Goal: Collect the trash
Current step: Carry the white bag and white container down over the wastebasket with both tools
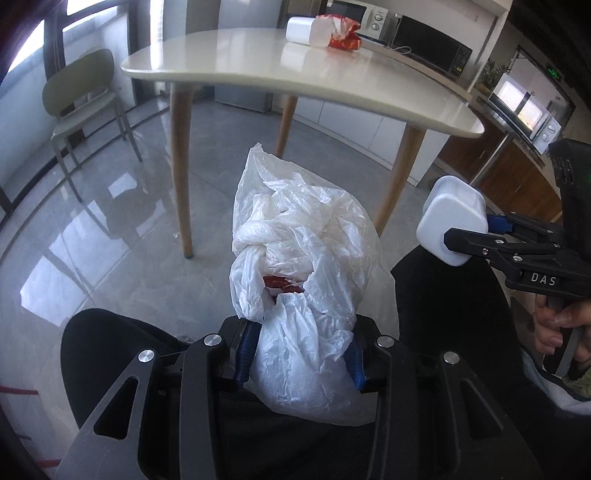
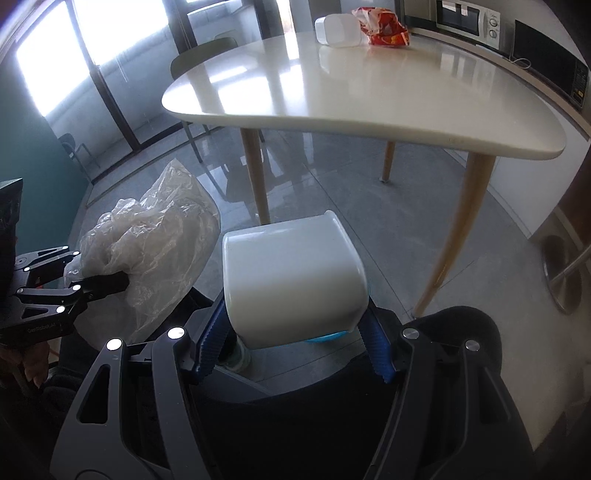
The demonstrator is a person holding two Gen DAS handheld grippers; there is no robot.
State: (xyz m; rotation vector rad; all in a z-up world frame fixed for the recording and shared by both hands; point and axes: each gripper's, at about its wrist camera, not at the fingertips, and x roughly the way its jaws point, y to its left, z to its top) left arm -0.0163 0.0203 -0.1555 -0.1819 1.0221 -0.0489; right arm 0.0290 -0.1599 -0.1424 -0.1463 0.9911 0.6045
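Trash bag point(image 1: 299, 280) is pinched in the left gripper's point(image 1: 301, 354) jaws; the right gripper's point(image 2: 295, 339) jaws clamp a white container point(image 2: 291, 280).

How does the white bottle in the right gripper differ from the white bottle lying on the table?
The held bottle is clamped between the right gripper fingers, off the table; the table bottle lies free on its side. The held bottle stands alone in the air; the table bottle lies beside a red wrapper. Both are white, boxy plastic.
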